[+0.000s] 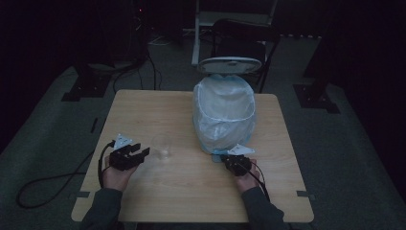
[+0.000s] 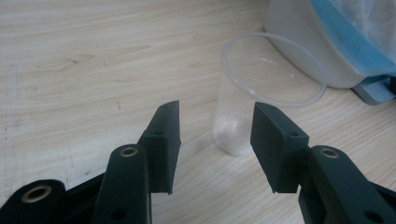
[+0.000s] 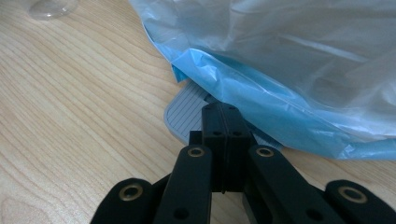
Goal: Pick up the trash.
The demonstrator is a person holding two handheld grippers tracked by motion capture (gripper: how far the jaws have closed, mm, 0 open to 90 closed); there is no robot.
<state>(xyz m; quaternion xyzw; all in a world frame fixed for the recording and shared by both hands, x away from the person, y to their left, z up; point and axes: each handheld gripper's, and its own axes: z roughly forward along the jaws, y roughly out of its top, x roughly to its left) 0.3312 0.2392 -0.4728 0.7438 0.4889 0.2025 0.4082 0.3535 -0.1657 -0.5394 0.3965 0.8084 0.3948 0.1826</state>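
Pedal pressed, cup not yet picked up

The right hand-held gripper [image 3: 223, 112], clenched with nothing between its jaws, pushes the bin's pedal [image 3: 184, 114], lid [image 1: 230, 64] up; the left hand-held gripper [image 2: 215, 140] hangs released, the clear cup [image 2: 252, 100] just beyond on the bench [image 2: 93, 60], probably bound for the bag-lined bin [image 1: 224, 112]. No readable writing.

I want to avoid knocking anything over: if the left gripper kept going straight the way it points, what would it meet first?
Most likely the clear plastic cup: it stands upright just beyond the open left gripper, lined up with the gap between its jaws. The bagged bin lies farther back.
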